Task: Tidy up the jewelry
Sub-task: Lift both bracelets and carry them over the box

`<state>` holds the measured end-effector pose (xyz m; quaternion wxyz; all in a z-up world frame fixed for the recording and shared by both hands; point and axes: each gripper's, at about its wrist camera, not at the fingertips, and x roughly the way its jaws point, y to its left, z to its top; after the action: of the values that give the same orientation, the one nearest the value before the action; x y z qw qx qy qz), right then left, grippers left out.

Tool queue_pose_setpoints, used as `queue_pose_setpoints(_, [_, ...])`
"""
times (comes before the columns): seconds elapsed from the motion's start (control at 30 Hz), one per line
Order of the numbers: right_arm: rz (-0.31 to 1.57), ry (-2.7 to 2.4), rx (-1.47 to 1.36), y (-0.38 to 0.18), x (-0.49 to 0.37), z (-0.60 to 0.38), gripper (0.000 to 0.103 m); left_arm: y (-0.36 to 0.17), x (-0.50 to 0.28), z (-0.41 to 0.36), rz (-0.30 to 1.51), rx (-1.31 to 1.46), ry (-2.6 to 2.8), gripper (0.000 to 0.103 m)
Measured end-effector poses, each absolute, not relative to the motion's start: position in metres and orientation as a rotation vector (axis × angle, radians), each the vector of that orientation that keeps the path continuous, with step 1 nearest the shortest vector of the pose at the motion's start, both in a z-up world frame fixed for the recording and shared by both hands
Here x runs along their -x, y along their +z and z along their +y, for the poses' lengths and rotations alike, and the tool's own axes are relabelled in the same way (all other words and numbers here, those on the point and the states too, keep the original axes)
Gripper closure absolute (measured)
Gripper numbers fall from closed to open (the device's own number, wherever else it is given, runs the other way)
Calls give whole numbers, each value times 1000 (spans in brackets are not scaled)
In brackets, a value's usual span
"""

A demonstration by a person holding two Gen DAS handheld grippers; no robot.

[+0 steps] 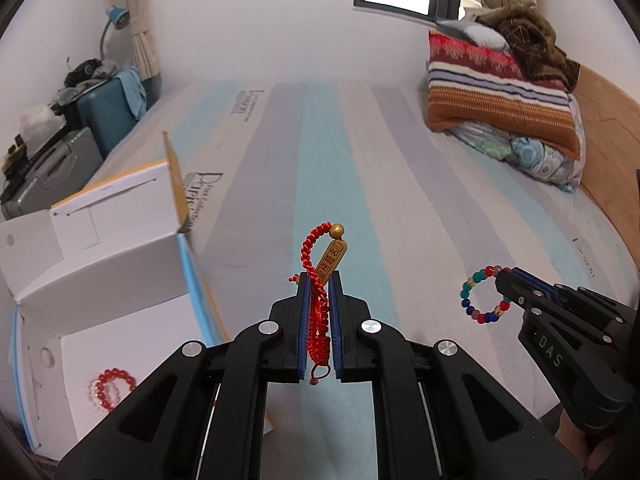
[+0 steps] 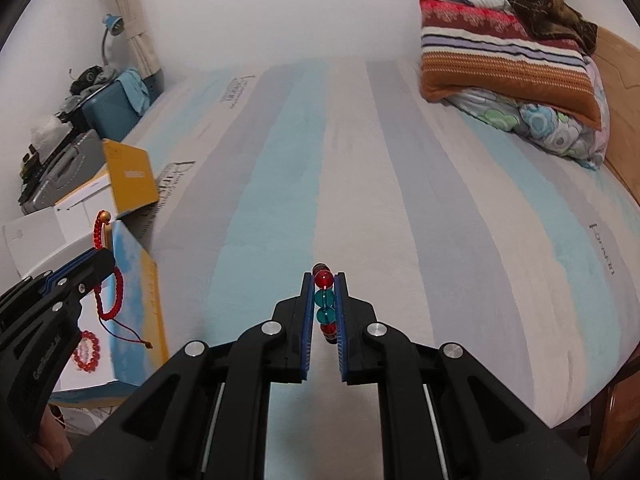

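Observation:
My left gripper (image 1: pixel 319 280) is shut on a red braided cord bracelet (image 1: pixel 318 320) with a gold charm (image 1: pixel 332 258), held above the striped bed. It also shows in the right wrist view (image 2: pixel 108 292). My right gripper (image 2: pixel 324 278) is shut on a multicoloured bead bracelet (image 2: pixel 324 300), seen as a ring in the left wrist view (image 1: pixel 484 294). An open white box (image 1: pixel 100 272) lies at the left of the bed with a red bead bracelet (image 1: pixel 112 388) inside it.
The striped bedspread (image 2: pixel 360 160) stretches ahead. Folded blankets and a pillow (image 1: pixel 504 92) are stacked at the far right by a wooden headboard (image 1: pixel 612 120). Suitcases and clutter (image 1: pixel 60 140) stand beside the bed at the far left.

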<state>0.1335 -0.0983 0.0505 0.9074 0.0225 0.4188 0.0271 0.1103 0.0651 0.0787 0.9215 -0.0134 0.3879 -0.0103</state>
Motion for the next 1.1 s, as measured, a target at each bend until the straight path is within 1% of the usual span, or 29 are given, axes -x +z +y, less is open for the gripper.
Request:
queue_pose_setpoints(0.5, [791, 201, 12, 84, -110, -4, 94, 106, -58, 145, 731, 72, 87, 95])
queue_pose_setpoints(0.77, [766, 296, 79, 86, -92, 61, 94, 97, -39, 204, 741, 106, 163, 94])
queue_pose_setpoints(1.1, [798, 399, 127, 69, -85, 127, 94, 82, -28, 253, 764, 137, 243, 94])
